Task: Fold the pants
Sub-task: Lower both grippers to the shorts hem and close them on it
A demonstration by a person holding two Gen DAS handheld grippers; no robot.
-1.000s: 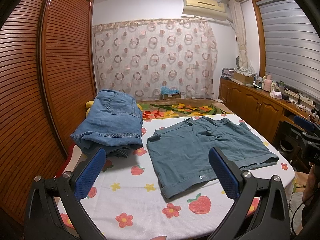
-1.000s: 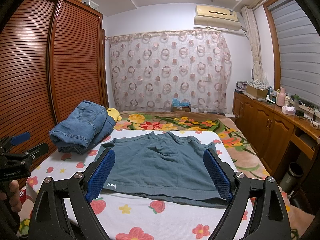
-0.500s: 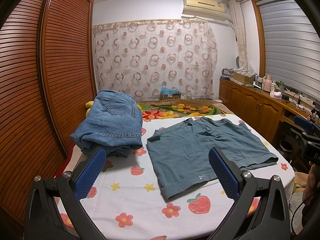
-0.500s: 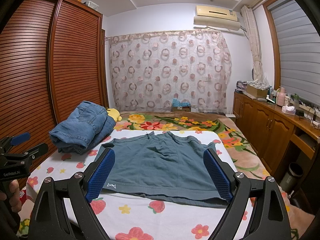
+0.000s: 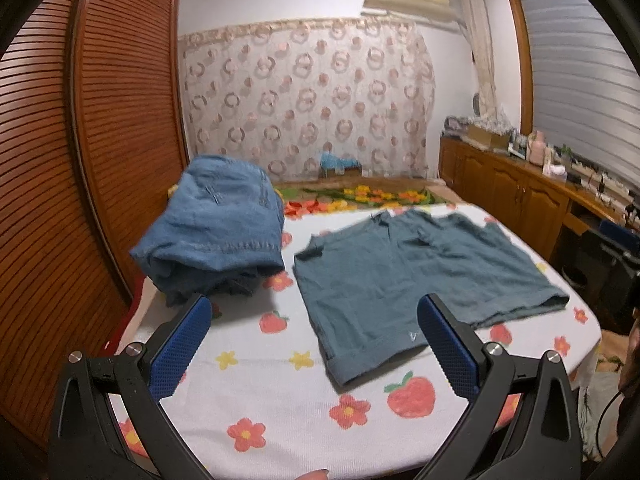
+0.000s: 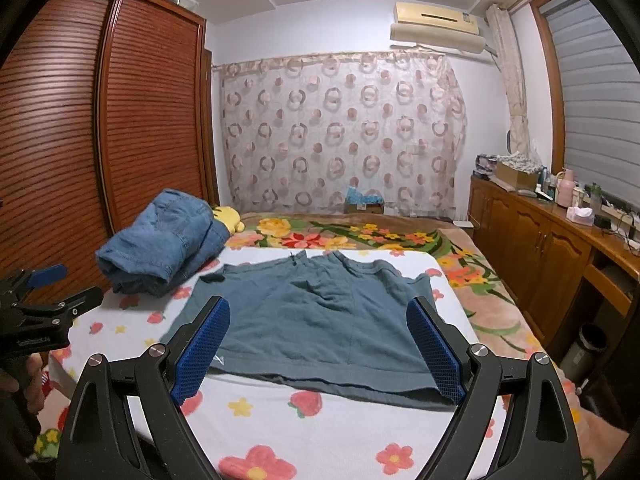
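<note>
While the teal shorts (image 6: pixel 320 320) lie spread flat on the flower-print bedsheet (image 6: pixel 256 408), hems toward the near edge and waistband toward the far side, nothing is yet gripped. Left gripper (image 5: pixel 312 344): jaws wide, empty, hovering above the sheet near the left leg's cuffed hem. Right gripper (image 6: pixel 318 348): jaws wide, empty, poised over the near hem. Folded denim pile (image 5: pixel 220 236) sits just beside the shorts on their left, apart from them; a yellow plush (image 6: pixel 228 216) peeks out behind it. Fabric reads as a soft knit, light, limp, with mild wrinkles near the crotch seam; likely to sag and drape when lifted, not slippery against the textured sheet. Cuffs and waistband look thicker, so probably the surest places to pinch. Judgement: take one outer corner at the hem and the matching corner at the waistband, pinching both layers, then carry that side across onto the other leg. Risk: catching the sheet along with the cloth, or grabbing only the top layer.
</note>
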